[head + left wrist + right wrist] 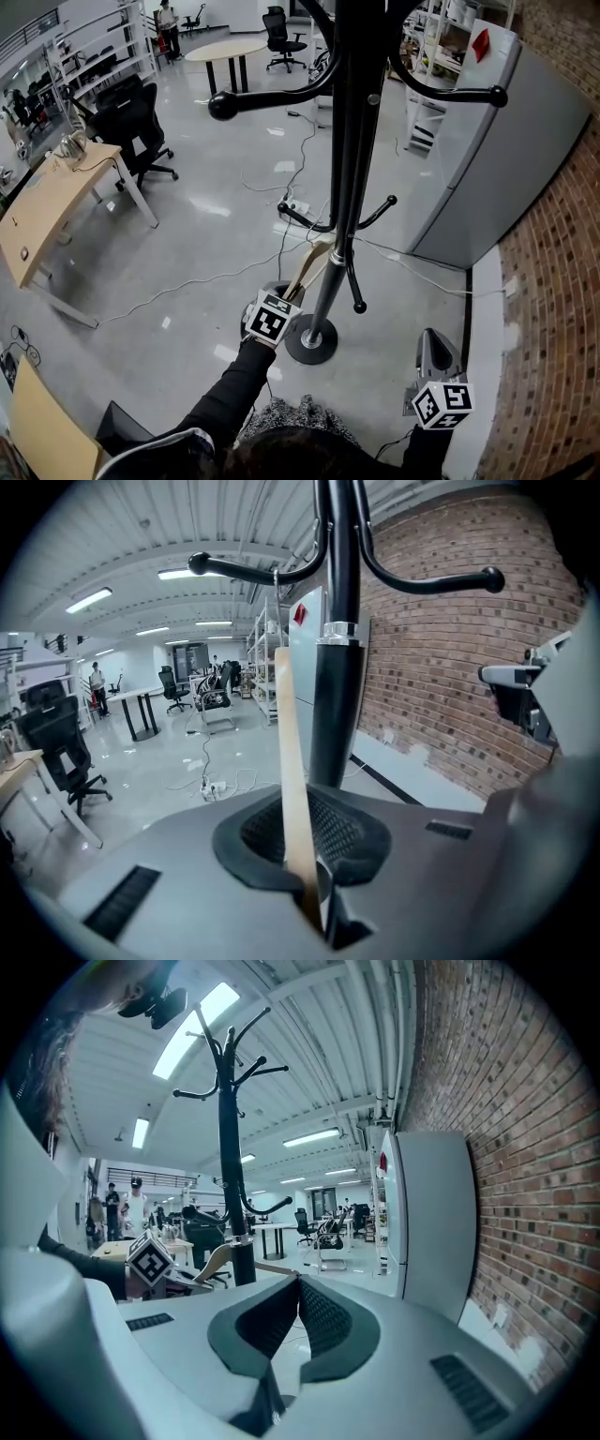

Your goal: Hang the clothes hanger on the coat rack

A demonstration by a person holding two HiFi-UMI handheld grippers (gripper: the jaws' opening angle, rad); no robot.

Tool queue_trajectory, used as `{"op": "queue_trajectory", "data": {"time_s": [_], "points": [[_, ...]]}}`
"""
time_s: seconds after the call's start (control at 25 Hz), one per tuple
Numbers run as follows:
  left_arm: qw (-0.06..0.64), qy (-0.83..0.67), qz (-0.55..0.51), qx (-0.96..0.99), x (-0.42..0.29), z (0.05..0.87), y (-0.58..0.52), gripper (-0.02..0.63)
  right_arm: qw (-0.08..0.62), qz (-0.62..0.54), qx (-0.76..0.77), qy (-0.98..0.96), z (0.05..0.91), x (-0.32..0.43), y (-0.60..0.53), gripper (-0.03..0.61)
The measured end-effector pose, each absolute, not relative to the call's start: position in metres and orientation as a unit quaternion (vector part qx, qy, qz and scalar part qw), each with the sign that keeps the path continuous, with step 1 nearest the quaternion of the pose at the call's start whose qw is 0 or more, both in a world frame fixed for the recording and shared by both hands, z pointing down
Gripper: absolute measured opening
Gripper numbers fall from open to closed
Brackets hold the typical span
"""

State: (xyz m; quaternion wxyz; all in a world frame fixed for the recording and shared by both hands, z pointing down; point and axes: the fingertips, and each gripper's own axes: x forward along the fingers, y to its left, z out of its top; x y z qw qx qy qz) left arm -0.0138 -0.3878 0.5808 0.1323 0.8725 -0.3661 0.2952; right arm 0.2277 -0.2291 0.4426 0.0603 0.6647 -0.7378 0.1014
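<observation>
Clothes hanger, pale wood with flat arms: it sat at lower centre of the head view, clamped in your left gripper and angled up toward the tall black metal coat rack. Its upper end lay just beside the rack's pole, below the low pair of curved hooks. No view showed whether it touched pole or hook.

Left gripper view: the jaws were closed tight on the hanger. Its wooden arm rose as a narrow strip from between the pads up the middle of the frame, just left of the pole. Two knob-ended rack arms spread across the top of that frame.

Your right gripper was at lower right of the head view, well apart from the rack's round base and near the red brick wall.

Right gripper view: you had the pads together at the tips with nothing between them. The rack stood left of centre there, with the left gripper's marker cube and the hanger beside the pole at mid-left.

Surroundings in the head view:
- tall grey cabinet at upper right
- light wooden desk at far left
- white cables trailing across the glossy grey floor
</observation>
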Motion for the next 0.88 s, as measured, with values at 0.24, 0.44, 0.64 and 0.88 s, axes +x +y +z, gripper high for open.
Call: {"op": "queue_trajectory", "data": {"time_s": [0.24, 0.44, 0.64, 0.88], "points": [[0.082, -0.37, 0.251, 0.891, -0.011, 0.567, -0.388, 0.177, 0.055, 0.099, 0.658, -0.745, 0.442, 0.224, -0.228, 0.009], [0.073, -0.382, 0.236, 0.89, -0.02, 0.55, -0.385, 0.241, 0.05, 0.097, 0.649, -0.753, 0.439, 0.219, -0.23, 0.009], [0.076, -0.4, 0.199, 0.891, -0.036, 0.524, -0.373, 0.241, 0.048, 0.094, 0.636, -0.765, 0.438, 0.207, -0.232, 0.009], [0.084, -0.413, 0.174, 0.89, -0.05, 0.501, -0.344, 0.238, 0.054, 0.088, 0.616, -0.781, 0.436, 0.189, -0.234, 0.009]]}}
